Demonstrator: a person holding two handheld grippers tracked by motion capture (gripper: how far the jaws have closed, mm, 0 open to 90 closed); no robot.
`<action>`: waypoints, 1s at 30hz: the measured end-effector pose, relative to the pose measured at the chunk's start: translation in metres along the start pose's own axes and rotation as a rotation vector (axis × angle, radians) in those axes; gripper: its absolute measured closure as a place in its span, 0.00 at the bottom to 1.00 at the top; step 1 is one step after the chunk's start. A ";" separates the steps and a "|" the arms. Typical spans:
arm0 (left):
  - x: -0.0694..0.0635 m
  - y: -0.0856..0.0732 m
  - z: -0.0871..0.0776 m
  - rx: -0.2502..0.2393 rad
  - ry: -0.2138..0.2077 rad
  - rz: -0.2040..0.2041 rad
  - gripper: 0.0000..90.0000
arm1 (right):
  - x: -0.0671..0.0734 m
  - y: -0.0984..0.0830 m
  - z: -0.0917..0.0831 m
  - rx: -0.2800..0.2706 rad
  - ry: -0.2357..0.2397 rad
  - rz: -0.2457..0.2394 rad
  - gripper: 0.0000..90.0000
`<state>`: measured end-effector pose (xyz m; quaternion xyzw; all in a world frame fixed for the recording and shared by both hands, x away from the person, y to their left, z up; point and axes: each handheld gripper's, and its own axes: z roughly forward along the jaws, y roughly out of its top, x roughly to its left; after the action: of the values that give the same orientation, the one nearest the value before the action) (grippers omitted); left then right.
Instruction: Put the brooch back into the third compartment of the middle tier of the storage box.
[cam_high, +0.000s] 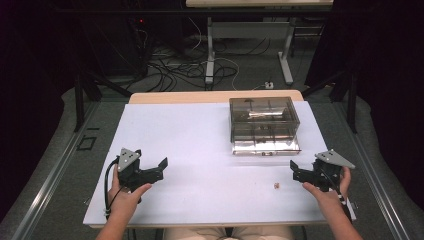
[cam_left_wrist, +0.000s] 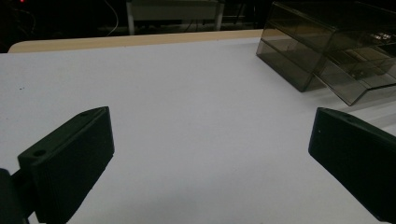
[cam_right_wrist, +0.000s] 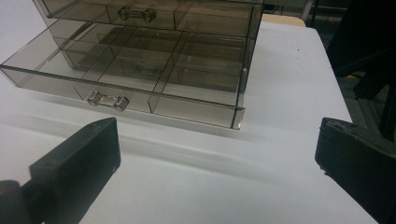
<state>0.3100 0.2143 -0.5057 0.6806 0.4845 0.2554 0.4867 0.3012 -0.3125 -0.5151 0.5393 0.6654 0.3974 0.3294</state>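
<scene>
Dim workroom, cables on the floor beyond, white tabletop (cam_high: 200, 150) in front. Nearest the right gripper (cam_high: 296, 170): small tan object (cam_high: 276, 185) lying loose on the white surface, just ahead of that gripper's fingers, untouched. Behind it, toward the far right of the tabletop, smoky clear drawer box (cam_high: 264, 124) with 2 drawers, lower drawer (cam_right_wrist: 140, 86) pulled out, divided compartments looking bare as far as visible, small clear handle (cam_right_wrist: 108, 101) at its front. Upper drawer seemingly shut. Right fingers spread wide, nothing between. Left gripper (cam_high: 161, 166) well apart on the other side, fingers likewise wide, holding nothing. By judgement, early stage: drawer already open, small object not yet picked up, placing and closing probably left to do.
</scene>
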 end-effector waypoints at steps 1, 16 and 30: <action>0.000 0.000 0.000 0.002 0.001 -0.003 0.00 | 0.001 0.000 0.000 0.001 0.003 -0.002 0.00; -0.002 0.001 -0.001 0.004 -0.005 -0.004 0.00 | 0.005 -0.001 -0.003 0.020 0.029 -0.046 0.11; -0.003 0.001 -0.001 0.005 -0.010 0.000 0.00 | 0.016 0.000 -0.009 0.059 0.088 -0.077 0.32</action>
<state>0.3082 0.2119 -0.5040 0.6831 0.4826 0.2508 0.4874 0.2906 -0.2979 -0.5109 0.5048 0.7109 0.3879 0.2989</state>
